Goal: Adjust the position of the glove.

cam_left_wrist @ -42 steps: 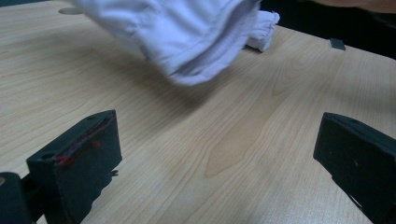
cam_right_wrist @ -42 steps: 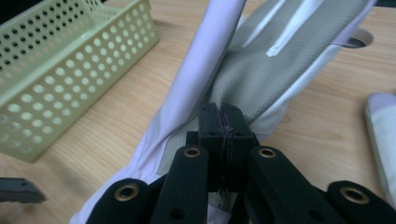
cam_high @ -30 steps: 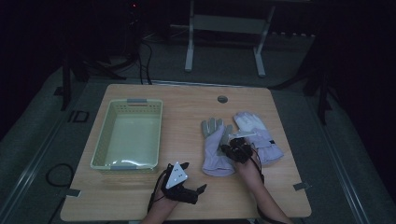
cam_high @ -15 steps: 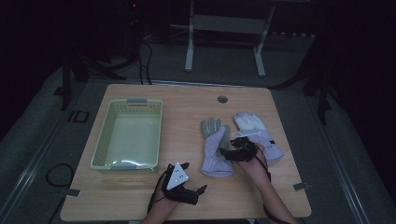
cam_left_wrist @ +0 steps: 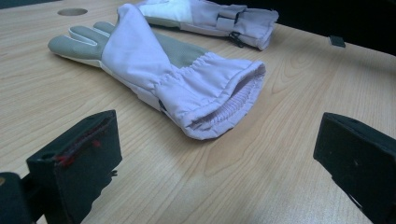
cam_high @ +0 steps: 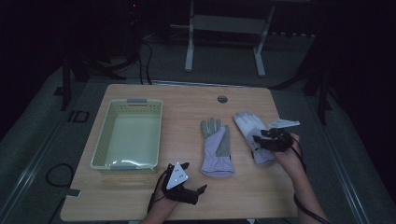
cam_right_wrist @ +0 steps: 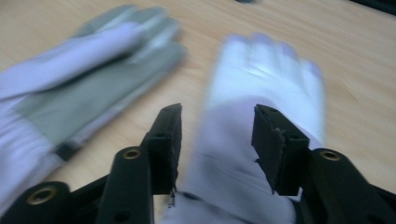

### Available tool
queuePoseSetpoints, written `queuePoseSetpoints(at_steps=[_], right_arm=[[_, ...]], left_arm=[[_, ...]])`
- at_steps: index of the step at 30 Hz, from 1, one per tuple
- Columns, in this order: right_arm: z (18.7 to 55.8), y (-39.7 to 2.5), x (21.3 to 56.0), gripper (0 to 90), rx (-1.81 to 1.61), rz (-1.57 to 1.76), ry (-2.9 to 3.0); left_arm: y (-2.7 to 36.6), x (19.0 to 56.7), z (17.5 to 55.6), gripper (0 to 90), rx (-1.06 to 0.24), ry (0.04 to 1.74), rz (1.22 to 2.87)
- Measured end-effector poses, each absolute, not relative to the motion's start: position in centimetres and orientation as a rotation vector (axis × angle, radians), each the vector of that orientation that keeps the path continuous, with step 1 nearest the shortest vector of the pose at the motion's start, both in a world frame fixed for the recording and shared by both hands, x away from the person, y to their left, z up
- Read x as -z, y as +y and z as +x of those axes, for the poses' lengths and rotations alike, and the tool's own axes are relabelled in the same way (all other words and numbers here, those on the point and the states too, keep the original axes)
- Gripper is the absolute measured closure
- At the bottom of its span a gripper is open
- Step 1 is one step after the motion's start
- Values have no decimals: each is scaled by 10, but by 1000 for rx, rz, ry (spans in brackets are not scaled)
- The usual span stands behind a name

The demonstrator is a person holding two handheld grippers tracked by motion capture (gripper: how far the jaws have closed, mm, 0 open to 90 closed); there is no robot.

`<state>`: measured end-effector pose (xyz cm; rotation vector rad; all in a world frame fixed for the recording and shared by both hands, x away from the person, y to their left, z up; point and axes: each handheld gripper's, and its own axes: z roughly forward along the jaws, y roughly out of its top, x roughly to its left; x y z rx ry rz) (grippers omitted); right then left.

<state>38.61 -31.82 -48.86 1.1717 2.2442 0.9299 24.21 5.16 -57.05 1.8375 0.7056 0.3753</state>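
Observation:
Two pale lilac gloves lie side by side on the wooden table [cam_high: 187,107]. The grey-palmed glove [cam_high: 216,148] [cam_left_wrist: 159,70] lies palm up with its open cuff towards my left gripper [cam_high: 195,176] [cam_left_wrist: 219,140]. That gripper is wide open, low over the table just short of the cuff. The second, whiter glove [cam_high: 250,130] [cam_right_wrist: 261,79] lies to its right. My right gripper [cam_high: 261,140] [cam_right_wrist: 215,116] sits on that glove's wrist part with its jaws pressed to the fabric on both sides. The right gripper view is blurred by motion.
A pale green plastic basket [cam_high: 105,149] stands empty on the left half of the table. A round cable hole [cam_high: 222,99] is near the far edge. Dark floor, cables and a metal stand's legs [cam_high: 189,51] lie beyond the table.
My right gripper has moved to the right, from between the gloves onto the whiter glove's wrist part. The left gripper has stayed in place.

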Motion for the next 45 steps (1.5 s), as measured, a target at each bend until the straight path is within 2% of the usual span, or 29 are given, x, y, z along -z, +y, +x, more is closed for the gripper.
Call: queuePoseSetpoints(at_steps=[1, 2, 3, 4, 5, 6, 8, 9, 16, 17, 21, 23, 25, 26, 38, 45], right_arm=[[388, -322, 492, 567, -887, 1155, 2277], [395, -331, 500, 638, -819, 1222, 2246], [395, -331, 500, 638, -819, 1222, 2246], [398, -334, 502, 578, -811, 1201, 2281], [401, -337, 505, 592, -833, 1235, 2270], [408, -340, 509, 539, -836, 1291, 2277], [413, -340, 510, 542, -788, 1297, 2244], [416, -342, 511, 504, -841, 1336, 2256], [428, -339, 516, 491, -897, 1346, 2248], [431, -339, 517, 466, -932, 1369, 2266], [438, -337, 530, 471, -869, 1364, 2308], [439, -339, 529, 533, -944, 1425, 2299], [435, -330, 533, 572, -847, 1333, 2361], [433, -328, 533, 646, -852, 1302, 2360], [426, -324, 533, 774, -875, 1395, 2286], [408, -319, 495, 800, -916, 1417, 2151]], left_arm=[[51, 570, 242, 9, -374, 707, 1837], [51, 571, 242, 9, -375, 709, 1837], [52, 571, 242, 9, -373, 708, 1836], [52, 571, 242, 9, -373, 707, 1836], [51, 571, 242, 9, -374, 710, 1836], [52, 571, 242, 9, -372, 707, 1836], [52, 571, 242, 9, -373, 711, 1836], [52, 570, 242, 9, -374, 707, 1837], [52, 571, 242, 9, -370, 708, 1835], [52, 571, 242, 9, -370, 708, 1835], [52, 571, 242, 9, -370, 707, 1836], [52, 571, 242, 9, -370, 710, 1834], [51, 571, 242, 9, -374, 708, 1839], [51, 570, 242, 10, -375, 707, 1839], [51, 570, 242, 9, -378, 712, 1841], [52, 570, 243, 9, -377, 714, 1840]])
